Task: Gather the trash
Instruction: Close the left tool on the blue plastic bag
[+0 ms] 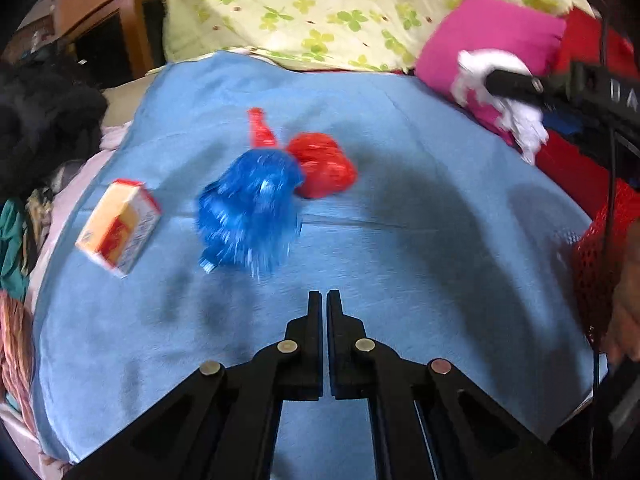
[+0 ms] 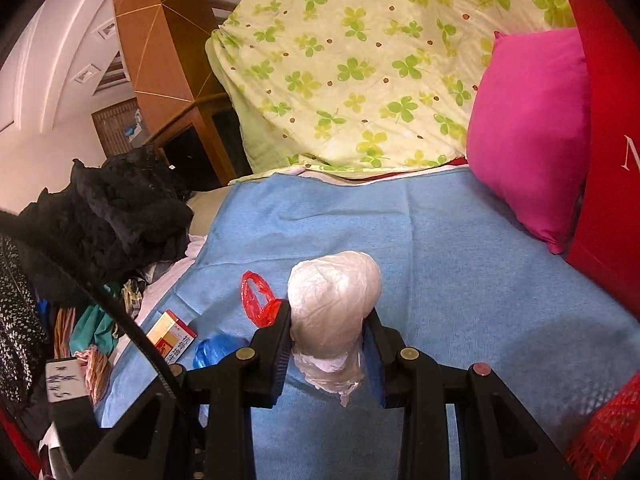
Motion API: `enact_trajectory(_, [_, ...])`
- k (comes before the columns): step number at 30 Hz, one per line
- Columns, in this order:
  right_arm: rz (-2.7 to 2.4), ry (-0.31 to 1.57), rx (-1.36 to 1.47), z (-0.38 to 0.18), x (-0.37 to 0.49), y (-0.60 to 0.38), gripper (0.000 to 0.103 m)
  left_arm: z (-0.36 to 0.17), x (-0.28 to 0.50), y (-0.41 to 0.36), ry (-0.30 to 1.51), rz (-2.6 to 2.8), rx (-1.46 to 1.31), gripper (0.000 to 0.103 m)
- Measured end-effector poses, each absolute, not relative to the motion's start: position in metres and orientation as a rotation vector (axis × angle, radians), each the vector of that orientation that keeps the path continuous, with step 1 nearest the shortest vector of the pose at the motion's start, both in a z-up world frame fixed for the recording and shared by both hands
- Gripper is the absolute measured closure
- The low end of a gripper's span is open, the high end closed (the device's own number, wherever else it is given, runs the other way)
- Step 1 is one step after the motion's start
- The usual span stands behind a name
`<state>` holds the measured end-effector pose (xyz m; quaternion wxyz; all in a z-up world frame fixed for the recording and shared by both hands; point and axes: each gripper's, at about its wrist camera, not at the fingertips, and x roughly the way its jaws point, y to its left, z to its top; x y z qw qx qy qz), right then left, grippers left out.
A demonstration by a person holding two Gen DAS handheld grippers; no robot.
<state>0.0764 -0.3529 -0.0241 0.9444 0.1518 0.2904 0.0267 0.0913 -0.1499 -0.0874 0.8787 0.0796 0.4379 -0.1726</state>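
Trash lay scattered on a blue blanket [image 1: 420,216] spread over a bed. In the left wrist view the left gripper [image 1: 324,300] filled the bottom centre of the frame, its fingers [image 1: 314,320] pressed together with nothing between them, the tips above bare blanket. Above and left of those tips lay a crumpled blue plastic bag [image 1: 250,210], blurred, and touching its upper right edge a red plastic bag [image 1: 320,164] with a handle loop sticking up toward the top of the frame. Further left, apart from both bags, a small yellow and red carton [image 1: 120,226] lay on its side near the blanket's left edge.

In the right wrist view the right gripper [image 2: 328,316] sat at lower centre, its fingers clamped on a wadded white plastic bag [image 2: 334,300], which bulged above the tips and hung in a ragged tail below them, clear of the blanket. The same gripper showed at the upper right of the left wrist view, with the white wad in front of a pink pillow [image 1: 492,40]. A clover-print quilt [image 2: 360,64] filled the top of both frames, a red mesh basket [image 2: 604,428] cut into the lower right corner, and a heap of dark clothes [image 2: 116,216] sat at the left.
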Motion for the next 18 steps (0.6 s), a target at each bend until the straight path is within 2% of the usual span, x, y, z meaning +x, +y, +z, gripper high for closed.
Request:
enact_trajectory(6, [0.060, 0.586, 0.313, -0.024, 0.072, -0.351, 0.068, -0.072, 0.093, -0.105, 0.880, -0.337, 0.076, 0.101])
enact_trajectory(11, [0.073, 0.606, 0.310, -0.027, 0.074, -0.347, 0.068, -0.072, 0.100, -0.100, 0.892, -0.334, 0.047, 0.101])
enact_trajectory(13, [0.076, 0.612, 0.307, -0.028, 0.075, -0.346, 0.068, -0.075, 0.105, -0.102, 0.917, -0.347, 0.029, 0.090])
enact_trajectory(14, [0.078, 0.613, 0.307, -0.028, 0.076, -0.346, 0.068, -0.077, 0.109, -0.104, 0.930, -0.352, 0.020, 0.070])
enact_trajectory(15, [0.078, 0.615, 0.304, -0.029, 0.076, -0.345, 0.068, -0.077, 0.111, -0.107, 0.930, -0.352, 0.017, 0.045])
enact_trajectory(17, [0.079, 0.620, 0.305, -0.029, 0.077, -0.346, 0.068, -0.077, 0.119, -0.112, 0.899, -0.341, 0.019, 0.028])
enact_trajectory(18, [0.080, 0.621, 0.307, -0.030, 0.077, -0.347, 0.068, -0.076, 0.124, -0.114, 0.888, -0.347, 0.018, 0.028])
